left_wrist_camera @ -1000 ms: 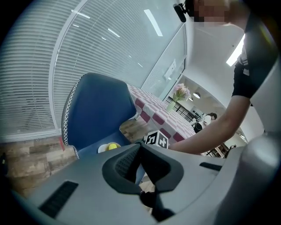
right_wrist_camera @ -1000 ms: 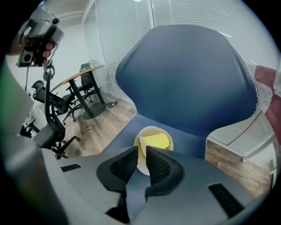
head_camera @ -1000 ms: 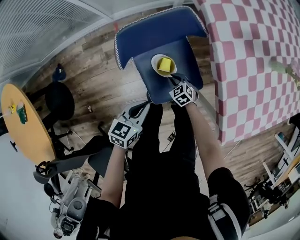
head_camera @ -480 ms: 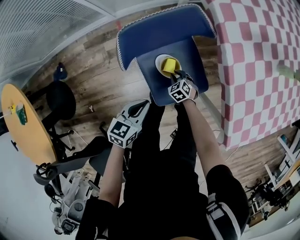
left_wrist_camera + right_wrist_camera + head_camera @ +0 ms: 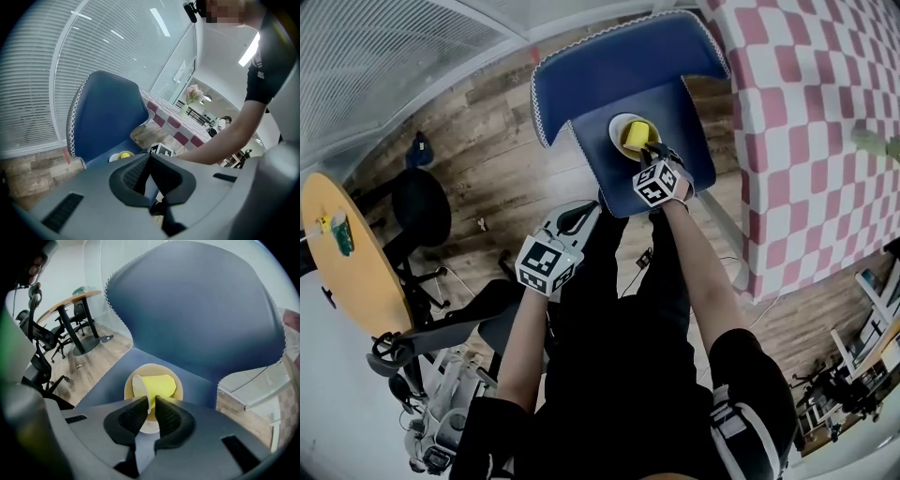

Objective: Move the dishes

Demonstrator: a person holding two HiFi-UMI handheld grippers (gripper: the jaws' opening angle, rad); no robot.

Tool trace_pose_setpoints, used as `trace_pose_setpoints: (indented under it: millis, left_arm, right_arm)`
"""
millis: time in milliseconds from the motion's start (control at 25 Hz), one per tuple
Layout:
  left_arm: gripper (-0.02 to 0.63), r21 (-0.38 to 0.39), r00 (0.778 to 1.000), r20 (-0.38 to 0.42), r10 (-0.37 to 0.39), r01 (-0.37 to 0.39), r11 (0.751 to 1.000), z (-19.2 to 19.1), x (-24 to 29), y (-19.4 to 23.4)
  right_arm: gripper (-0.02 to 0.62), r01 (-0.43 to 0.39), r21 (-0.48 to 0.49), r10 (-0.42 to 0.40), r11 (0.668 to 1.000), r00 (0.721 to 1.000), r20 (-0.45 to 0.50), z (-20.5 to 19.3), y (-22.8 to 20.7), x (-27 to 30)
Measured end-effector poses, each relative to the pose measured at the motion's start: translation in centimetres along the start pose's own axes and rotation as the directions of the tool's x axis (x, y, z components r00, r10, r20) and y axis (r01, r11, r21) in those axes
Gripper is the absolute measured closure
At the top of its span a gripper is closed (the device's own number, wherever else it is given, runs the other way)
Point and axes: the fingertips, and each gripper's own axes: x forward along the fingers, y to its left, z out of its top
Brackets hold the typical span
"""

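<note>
the right gripper [image 5: 151, 401] has its jaws pinched on the rim wall of the yellow cup [image 5: 161, 384]. the cup lies on its side on a pale plate [image 5: 131, 378] at the middle of the blue chair [image 5: 197, 310] seat. the right arm stretches straight over the seat's front edge. the left gripper [image 5: 149, 158], jaws together on nothing, is held short of the chair, above the person's legs.

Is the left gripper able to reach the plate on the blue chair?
Probably yes, with a forward reach by the left gripper: the plate has its left rim free; the right gripper, shut on the yellow cup, fills only the near side.
</note>
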Motion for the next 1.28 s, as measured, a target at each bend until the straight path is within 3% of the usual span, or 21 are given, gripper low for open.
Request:
trace_pose_setpoints:
  millis: [400, 800, 1120, 1280]
  left_arm:
    - [0.584, 0.009, 1.000, 0.008, -0.015, 0.015, 1.000, 1.8, -1.5, -1.7]
    - [0.584, 0.046, 0.998, 0.023, -0.054, 0.053, 0.998, 5.8, -5.8, -6.7]
    - [0.584, 0.123, 0.994, 0.025, -0.109, 0.105, 0.987, 8.5, -9.0, -11.6]
    - [0.584, 0.183, 0.986, 0.011, -0.164, 0.160, 0.970, 9.6, -10.1, -13.7]
  right_arm:
    - [0.562, 0.043, 0.035, -0.043, 0.998, 0.999, 0.005, 1.0, -1.6, -3.5]
    - [0.563, 0.080, 0.082, -0.080, 0.993, 0.997, 0.000, 2.1, -2.3, -13.0]
    - [0.563, 0.127, 0.180, -0.127, 0.975, 0.992, -0.008, 1.6, -2.9, -22.2]
    - [0.563, 0.179, 0.279, -0.181, 0.944, 0.983, -0.021, 0.9, -3.5, -26.7]
